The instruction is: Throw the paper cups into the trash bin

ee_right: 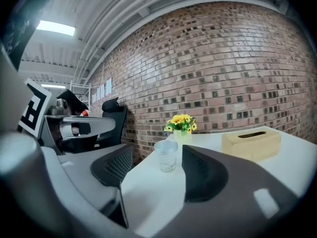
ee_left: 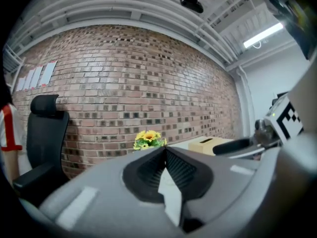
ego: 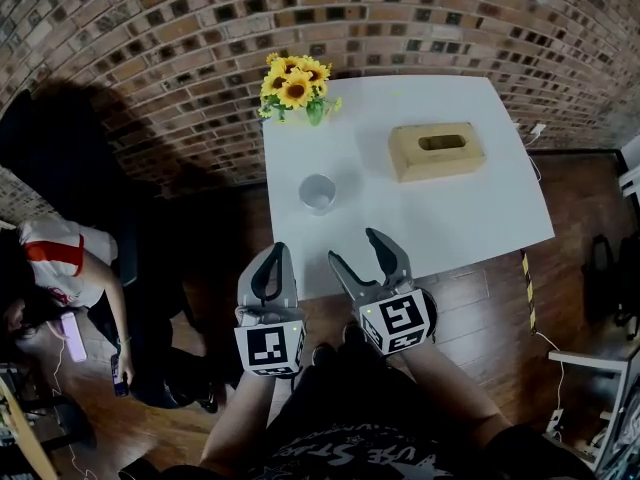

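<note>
Looking along the right gripper (ee_right: 156,155), we note its jaws spread apart with nothing clasped. The cup (ee_right: 166,155) shows in the gap but stands farther out on the desk (ego: 450,218), untouched.

Left gripper (ee_left: 165,148): jaws clenched, tips meeting, nothing between them. It sits just beside the right one, off the desk's near left corner, while the right one's tips reach over the near edge.

Cup: upright, mouth up, pale and translucent, near the left edge and closer to the near edge than the far one. We see only this one.

Farther out:
- tan tissue box (ego: 436,150) with a slot on top, toward the right edge
- bunch of sunflowers (ego: 294,86) at the far left corner
- brick wall (ego: 150,28) behind the desk
- black office chair (ee_left: 44,133) left of the desk
- person in white and red (ego: 55,263) seated on the floor side, lower left

No trash bin made out in any view
</note>
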